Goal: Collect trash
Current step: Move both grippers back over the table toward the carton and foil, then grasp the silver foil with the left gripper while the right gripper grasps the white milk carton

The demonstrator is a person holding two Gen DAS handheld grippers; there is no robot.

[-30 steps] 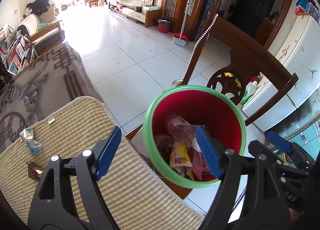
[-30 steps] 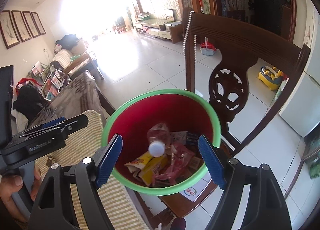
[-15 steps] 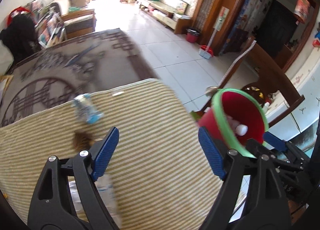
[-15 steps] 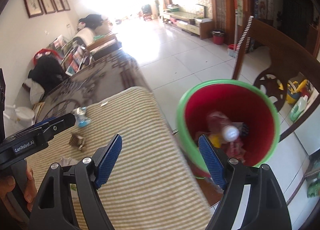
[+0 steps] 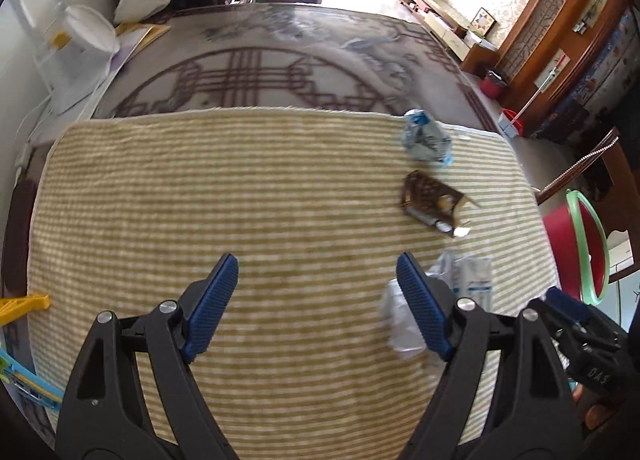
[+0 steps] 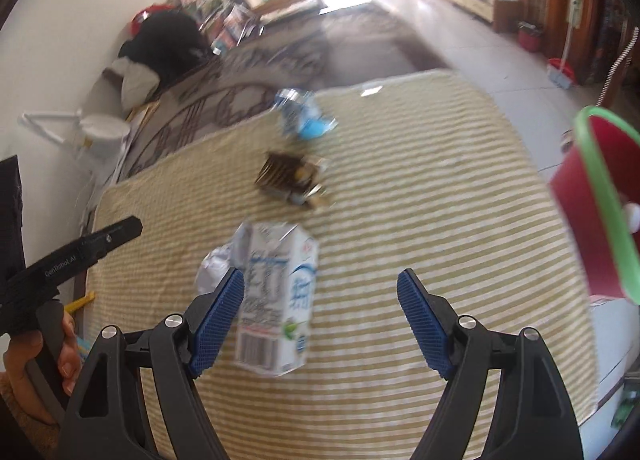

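Trash on striped cloth (image 5: pixel 280 200), bin (image 6: pixel 592 220) off its edge.
Left gripper (image 5: pixel 316 300) and right gripper (image 6: pixel 320 316) gaping, empty; carton (image 6: pixel 276 300), brown wrapper (image 6: pixel 290 176), blue wrapper (image 6: pixel 302 116) lying apart.

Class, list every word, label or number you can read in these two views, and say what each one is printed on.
"GenRobot.AI": on the black left gripper's handle, right wrist view.
"DAS": partly legible on the black right gripper's body, left wrist view.
White and blue milk carton: print and barcode too blurred to read.
Brown wrapper, crumpled blue wrapper: nothing legible.
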